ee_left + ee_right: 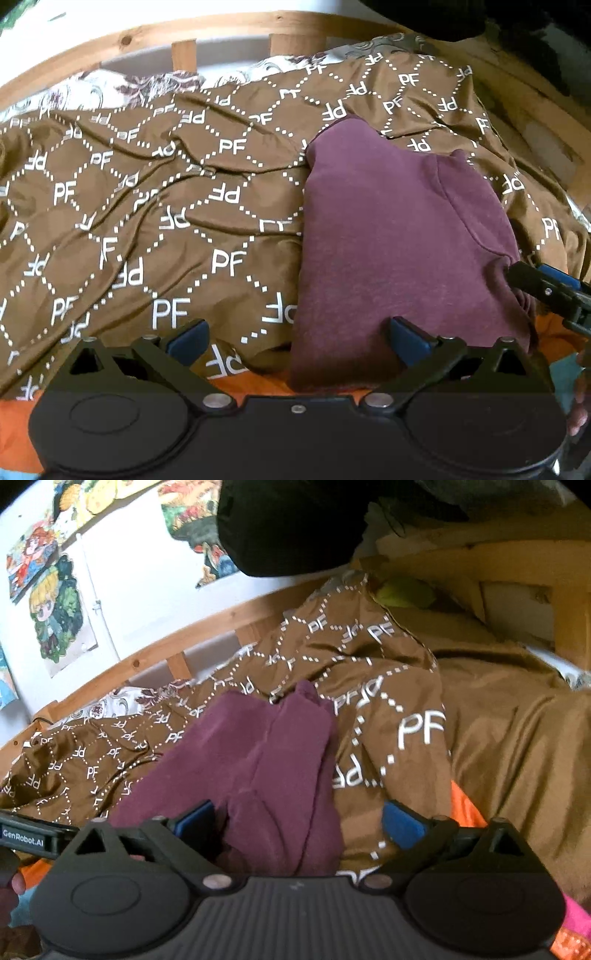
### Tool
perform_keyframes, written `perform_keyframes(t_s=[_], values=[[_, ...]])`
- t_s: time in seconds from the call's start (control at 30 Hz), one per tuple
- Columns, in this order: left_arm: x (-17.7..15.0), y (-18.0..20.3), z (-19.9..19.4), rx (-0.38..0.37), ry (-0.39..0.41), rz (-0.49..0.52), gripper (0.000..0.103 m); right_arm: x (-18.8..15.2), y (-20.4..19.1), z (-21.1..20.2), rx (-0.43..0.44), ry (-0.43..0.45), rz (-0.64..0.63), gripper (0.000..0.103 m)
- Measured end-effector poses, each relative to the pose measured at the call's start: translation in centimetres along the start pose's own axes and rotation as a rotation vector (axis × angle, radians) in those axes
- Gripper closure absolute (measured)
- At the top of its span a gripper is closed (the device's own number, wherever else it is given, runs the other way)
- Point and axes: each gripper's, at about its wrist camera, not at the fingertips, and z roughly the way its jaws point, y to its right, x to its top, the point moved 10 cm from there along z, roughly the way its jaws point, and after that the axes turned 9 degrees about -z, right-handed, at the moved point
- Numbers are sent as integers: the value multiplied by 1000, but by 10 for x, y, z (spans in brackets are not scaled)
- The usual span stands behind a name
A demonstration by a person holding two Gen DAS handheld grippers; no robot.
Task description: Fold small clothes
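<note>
A small maroon garment [399,243] lies folded over on a brown bedspread [155,206] printed with white "PF" letters. My left gripper [299,343] is open, its blue pads straddling the garment's near left edge, holding nothing. The right gripper's fingertip [532,280] touches the garment's right edge in the left wrist view. In the right wrist view the garment [266,753] lies ahead with a raised fold between the jaws. My right gripper [299,819] is open over its near end and grips nothing.
A wooden bed frame [184,33] runs along the far side against a white wall with cartoon posters [55,605]. A patterned white sheet [122,86] shows beyond the bedspread. Orange cloth [14,428] lies at the near edge. A dark object [288,524] hangs overhead.
</note>
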Motion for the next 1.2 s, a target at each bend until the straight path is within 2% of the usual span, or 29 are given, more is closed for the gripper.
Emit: perform_keyframes(t_s=[0.2, 0.3, 0.43, 0.57, 0.73, 0.8, 0.83, 0.9, 0.97, 1.1, 1.2], values=[[-1, -2, 3, -13, -16, -22, 1, 10, -7, 12, 4, 49, -71, 24], [0, 0, 4, -16, -16, -11, 1, 22, -4, 24, 0, 68, -62, 36], [4, 4, 5, -52, -8, 15, 1, 36, 9, 52, 30, 45, 0, 36], [7, 8, 11, -104, -17, 24, 1, 51, 23, 74, 50, 59, 35, 37], [13, 13, 24, -142, -61, 2, 1, 55, 43, 94, 57, 76, 81, 55], [14, 16, 29, -153, -68, -1, 1, 54, 45, 100, 90, 61, 97, 53], [14, 17, 31, -161, -69, -3, 1, 54, 43, 103, 112, 48, 90, 47], [14, 19, 34, -178, -72, -6, 1, 53, 39, 104, 139, 37, 72, 43], [14, 20, 37, -194, -77, -11, 1, 52, 36, 107, 135, 18, 58, 43], [16, 21, 41, -206, -98, -15, 1, 50, 41, 108, 125, 29, 95, 73], [17, 24, 39, -198, -93, 15, 1, 50, 43, 107, 123, 41, 110, 78]])
